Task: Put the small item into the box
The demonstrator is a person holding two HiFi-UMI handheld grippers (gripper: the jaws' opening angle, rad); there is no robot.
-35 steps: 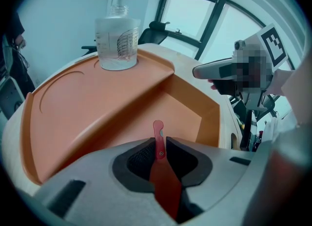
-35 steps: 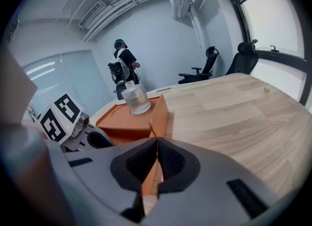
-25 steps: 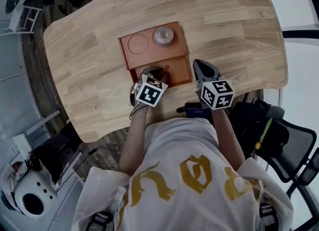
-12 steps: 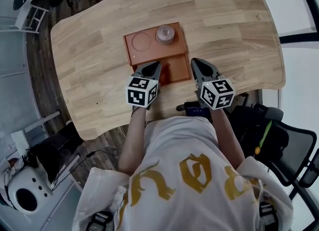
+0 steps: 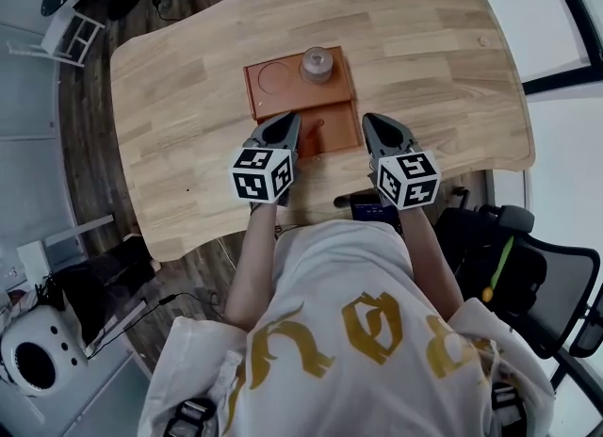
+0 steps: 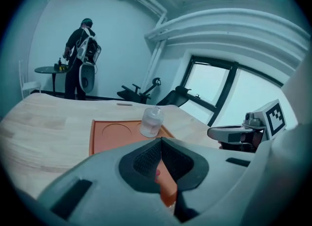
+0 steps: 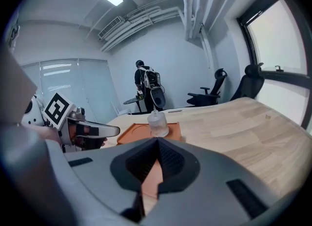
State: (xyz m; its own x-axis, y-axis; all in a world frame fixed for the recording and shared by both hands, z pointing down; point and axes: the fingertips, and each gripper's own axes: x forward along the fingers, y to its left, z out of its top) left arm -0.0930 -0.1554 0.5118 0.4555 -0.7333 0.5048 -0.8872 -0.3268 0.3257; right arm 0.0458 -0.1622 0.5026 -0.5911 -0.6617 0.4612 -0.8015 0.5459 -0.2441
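Observation:
An orange box [image 5: 283, 96] lies flat on the wooden table. Its far half has a round recess and carries a small clear bottle [image 5: 317, 64]. A small red item [image 5: 318, 126] lies in the lower near compartment. My left gripper [image 5: 281, 128] sits at the box's near left corner, jaws shut with nothing held. My right gripper [image 5: 380, 128] rests just right of the box, also shut and empty. In the left gripper view the bottle [image 6: 151, 122] stands beyond the closed left gripper [image 6: 161, 144]. The right gripper view shows the bottle [image 7: 157, 123] past the shut right gripper [image 7: 157, 144].
The wooden table [image 5: 443, 77] stretches to either side of the box. A black office chair [image 5: 528, 266] stands at the right behind me. A person [image 6: 80, 59] stands far off by a small table, with chairs near the windows.
My left gripper has pulled back from over the box's near compartment toward its near left corner, uncovering the small red item. The right gripper has hardly moved.

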